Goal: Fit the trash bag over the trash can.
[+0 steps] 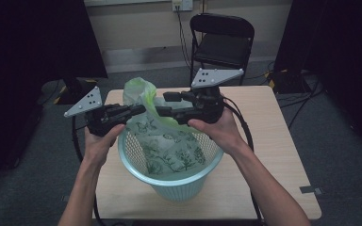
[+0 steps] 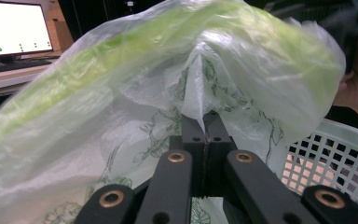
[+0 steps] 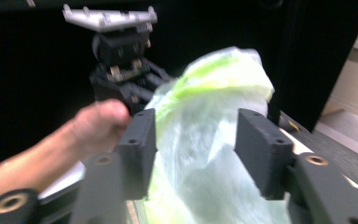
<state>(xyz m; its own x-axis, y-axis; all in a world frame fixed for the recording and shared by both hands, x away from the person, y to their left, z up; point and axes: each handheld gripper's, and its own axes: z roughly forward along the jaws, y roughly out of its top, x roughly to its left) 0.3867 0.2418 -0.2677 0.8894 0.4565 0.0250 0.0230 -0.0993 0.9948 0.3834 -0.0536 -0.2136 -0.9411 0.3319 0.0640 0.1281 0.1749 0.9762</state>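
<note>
A: Plastic bag point(image 1: 162, 141), green-printed, sits half inside the pale green mesh basket point(image 1: 169, 176) in the high view, with its top bunched up above the rim. Left gripper point(image 1: 139, 109) and right gripper point(image 1: 162, 112) meet at that bunched top, over the far side of the basket.

B: So the bag is being fitted as a liner?

A: That is my reading: the mouth is not yet spread over the rim. The basket stands near the front middle of the wooden surface point(image 1: 273, 141), with bare room to the right and behind.

B: And the left gripper view?

A: Its jaws are closed tight on a fold of the plastic bag point(image 2: 200, 93), film tenting up from the pinch. The basket wall point(image 2: 326, 158) lies just right and below.

B: The right gripper view?

A: Blurred. Its jaws stand wide, the bag point(image 3: 205, 140) between them, not pinched. The person's left hand point(image 3: 98, 126) and its gripper sit beyond.

B: Next?

A: Probably the right jaws should close on the opposite edge, then both pull apart and down over the rim.
</note>
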